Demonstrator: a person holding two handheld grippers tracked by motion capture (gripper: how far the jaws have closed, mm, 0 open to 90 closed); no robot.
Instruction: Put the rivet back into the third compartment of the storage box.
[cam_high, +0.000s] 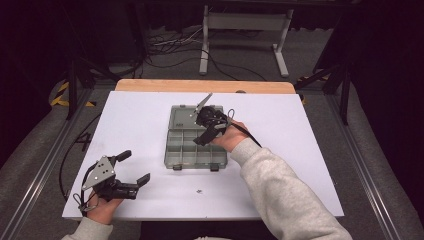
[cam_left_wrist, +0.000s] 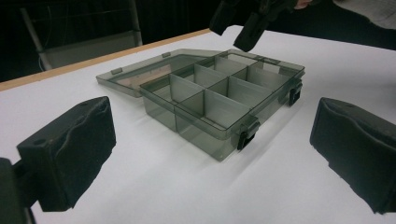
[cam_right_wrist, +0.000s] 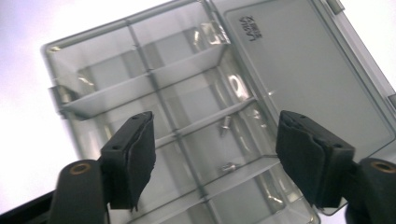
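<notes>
A clear grey compartment box (cam_high: 192, 147) lies near the middle of the white worktop (cam_high: 135, 125), its lid (cam_high: 187, 116) swung open and lying flat on the far side. In the right gripper view, two small screws (cam_right_wrist: 226, 123) rest in the compartments next to the lid, one in each of two neighbouring cells. The right gripper (cam_high: 207, 131) hangs over that part of the box with its jaws spread and nothing between the pads; the screws lie loose beneath it. Another small screw (cam_high: 199, 190) lies on the worktop just in front of the box. The left gripper (cam_high: 134, 167) rests near the front left corner of the worktop, well apart from the box, jaws wide open and empty.
</notes>
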